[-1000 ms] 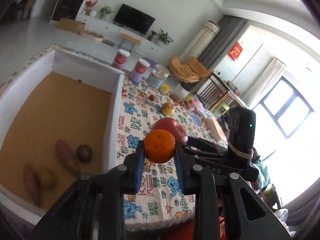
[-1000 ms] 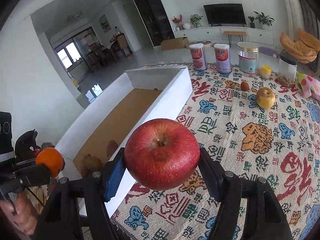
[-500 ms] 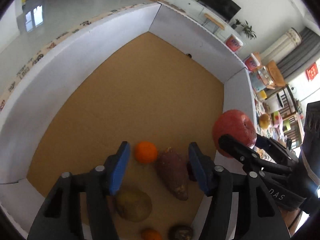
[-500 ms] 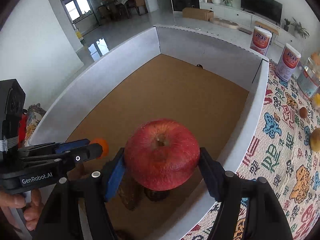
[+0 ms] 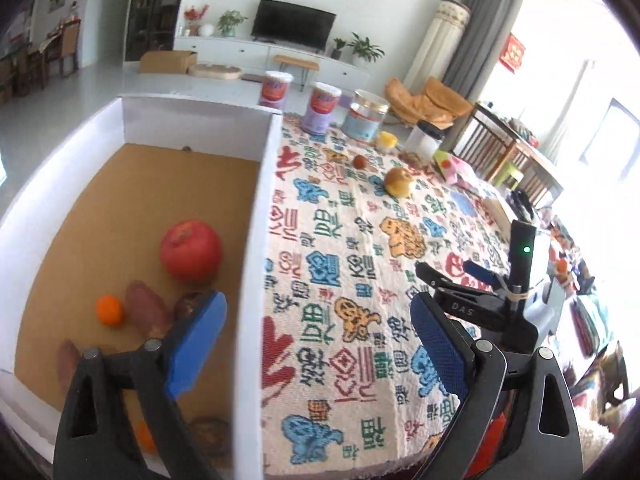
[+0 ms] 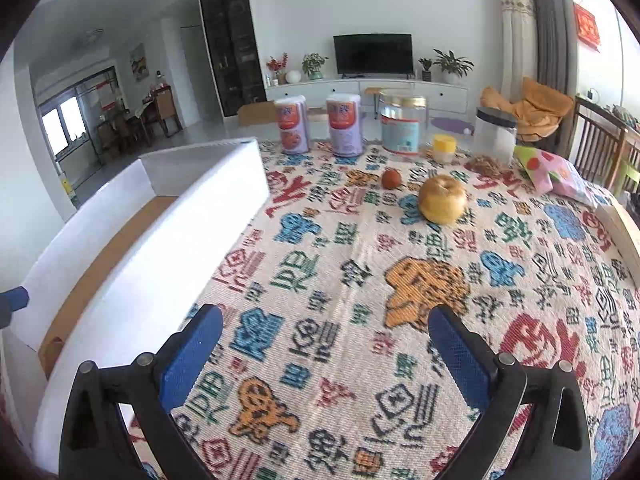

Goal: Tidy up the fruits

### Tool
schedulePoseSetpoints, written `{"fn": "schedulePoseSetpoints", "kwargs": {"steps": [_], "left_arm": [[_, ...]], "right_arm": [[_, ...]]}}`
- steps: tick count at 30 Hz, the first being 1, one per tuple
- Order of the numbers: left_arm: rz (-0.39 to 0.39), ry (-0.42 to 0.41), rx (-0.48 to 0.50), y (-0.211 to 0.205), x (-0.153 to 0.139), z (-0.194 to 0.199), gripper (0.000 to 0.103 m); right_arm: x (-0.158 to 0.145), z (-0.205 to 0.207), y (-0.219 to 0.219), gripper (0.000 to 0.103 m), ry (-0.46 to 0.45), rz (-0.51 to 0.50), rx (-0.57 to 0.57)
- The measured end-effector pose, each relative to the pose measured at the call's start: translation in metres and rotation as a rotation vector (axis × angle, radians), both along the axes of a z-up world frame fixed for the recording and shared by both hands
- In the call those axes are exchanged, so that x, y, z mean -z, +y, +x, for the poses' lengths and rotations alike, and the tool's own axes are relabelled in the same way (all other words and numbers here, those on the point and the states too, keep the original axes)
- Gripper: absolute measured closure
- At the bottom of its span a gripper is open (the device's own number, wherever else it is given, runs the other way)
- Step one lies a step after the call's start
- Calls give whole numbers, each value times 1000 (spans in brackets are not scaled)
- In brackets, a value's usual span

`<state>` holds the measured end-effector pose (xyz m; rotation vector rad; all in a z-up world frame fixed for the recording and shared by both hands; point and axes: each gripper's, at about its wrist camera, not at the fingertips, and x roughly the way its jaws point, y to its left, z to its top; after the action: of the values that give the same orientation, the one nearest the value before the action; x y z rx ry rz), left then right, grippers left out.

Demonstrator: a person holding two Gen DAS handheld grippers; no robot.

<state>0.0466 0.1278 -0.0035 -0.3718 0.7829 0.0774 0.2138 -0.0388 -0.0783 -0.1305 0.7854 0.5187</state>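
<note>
both my grippers, left [image 5: 316, 344] and right [image 6: 324, 344], just popped wide open, empty | yellow apple [image 6: 442, 199] straight ahead of right, closer than left | round, no long axis

Our left wrist view looks forward and down from close above the white box [image 5: 256, 240], whose wall splits the lower frame, with the patterned tablecloth [image 5: 352, 280] on the right. Our right wrist view sits low over the tablecloth [image 6: 360, 280], the box [image 6: 168, 248] at its left. Both views share the yellow apple [image 6: 442, 199] and the television [image 5: 295, 24] at the top.
</note>
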Motion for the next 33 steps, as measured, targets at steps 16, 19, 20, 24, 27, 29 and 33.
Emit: {"fn": "schedulePoseSetpoints", "kwargs": {"steps": [16, 19, 20, 24, 27, 29, 33], "left_arm": [[284, 124, 114, -101, 112, 129, 7], [276, 164, 143, -93, 123, 136, 7], [276, 166, 145, -90, 126, 136, 7], [250, 146, 129, -80, 128, 131, 7], [238, 145, 105, -78, 129, 134, 7], [240, 145, 94, -77, 129, 136, 7], [279, 161, 86, -81, 133, 143, 4]], "right_arm": [[63, 24, -140, 1, 116, -143, 295], [64, 23, -140, 0, 122, -134, 295], [64, 23, -139, 0, 122, -135, 295], [64, 23, -139, 0, 122, -135, 295], [64, 23, -139, 0, 122, -135, 295], [64, 23, -139, 0, 122, -135, 295], [64, 23, -139, 0, 122, -135, 295]]}}
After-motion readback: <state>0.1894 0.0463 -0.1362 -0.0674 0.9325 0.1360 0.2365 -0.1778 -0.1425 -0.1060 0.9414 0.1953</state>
